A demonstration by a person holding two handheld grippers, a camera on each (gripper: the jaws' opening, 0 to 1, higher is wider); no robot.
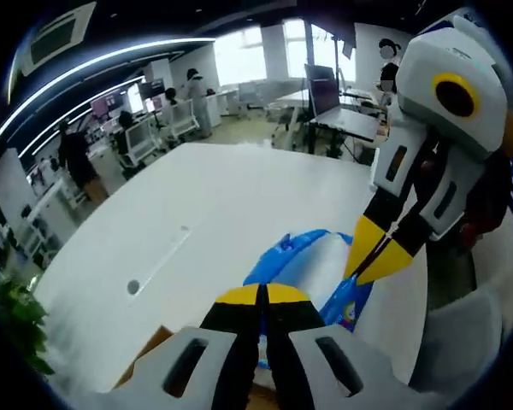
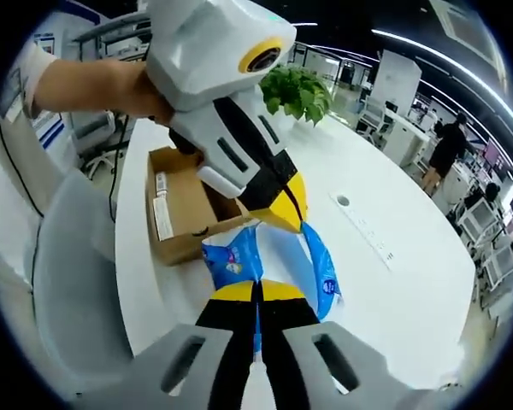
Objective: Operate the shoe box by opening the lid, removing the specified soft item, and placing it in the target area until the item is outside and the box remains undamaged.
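Two grippers meet over a blue and white soft packet (image 1: 312, 265) lying on the white table (image 1: 197, 213). In the left gripper view, the left gripper (image 1: 262, 295) has its yellow-tipped jaws pressed together on the near edge of the packet, while the right gripper (image 1: 378, 256) comes in from the right, its jaws likewise together with the tips on the packet's right side. The right gripper view gives the reverse: the right gripper (image 2: 258, 292) is clamped on the near edge of the packet (image 2: 239, 256), and the left gripper (image 2: 295, 218), held by a hand (image 2: 141, 90), has its tips at the packet's far edge. That view also presents the cardboard shoe box (image 2: 184, 213), open, standing on the table (image 2: 385, 282) just left of the packet and touching it; the left gripper view catches merely a brown corner (image 1: 150, 350) by its own jaws. A potted plant (image 2: 299, 90) stands at the table's far end. People (image 1: 73, 154) and desks (image 1: 342, 120) occupy the office beyond.
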